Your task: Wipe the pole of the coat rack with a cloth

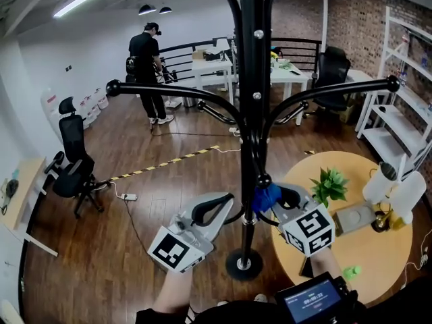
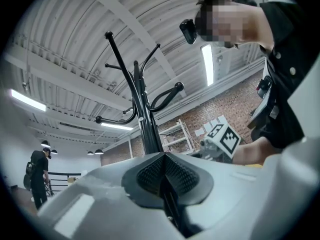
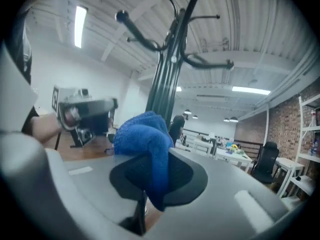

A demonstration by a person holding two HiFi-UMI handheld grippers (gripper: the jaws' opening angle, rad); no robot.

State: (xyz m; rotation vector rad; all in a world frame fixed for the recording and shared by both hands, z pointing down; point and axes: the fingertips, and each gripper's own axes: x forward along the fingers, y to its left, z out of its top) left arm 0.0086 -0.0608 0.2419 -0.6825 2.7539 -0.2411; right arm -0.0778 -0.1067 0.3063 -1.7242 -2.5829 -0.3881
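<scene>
Coat rack (image 1: 251, 79): black metal, curved hook arms with ball tips. It stands upright on a round base (image 1: 244, 264) on the wooden floor (image 1: 135, 214).

Pole (image 1: 251, 133): the upright centre of the rack, running down the middle of the head view.

Cloth (image 3: 142, 139): blue, bunched. It is low on the pole, against its right side just under a small hook knob, and pinched in the right hand-held gripper.

Right hand-held gripper (image 3: 149, 184): jaws closed on the cloth, a fold of which hangs down between the pads. It is right of the pole, above the desk edge.

Left hand-held gripper (image 2: 164, 176): jaws closed together with nothing between them. It is just left of the pole, at about the same height as the right one.

Desk (image 1: 364, 255): round, yellow-topped, right of the rack. It carries a small green plant (image 1: 329, 184).

Surroundings: black office chair (image 1: 73, 164) at left, a person (image 1: 147, 73) standing well back, and a white shelf (image 1: 405, 93) along the brick wall.
</scene>
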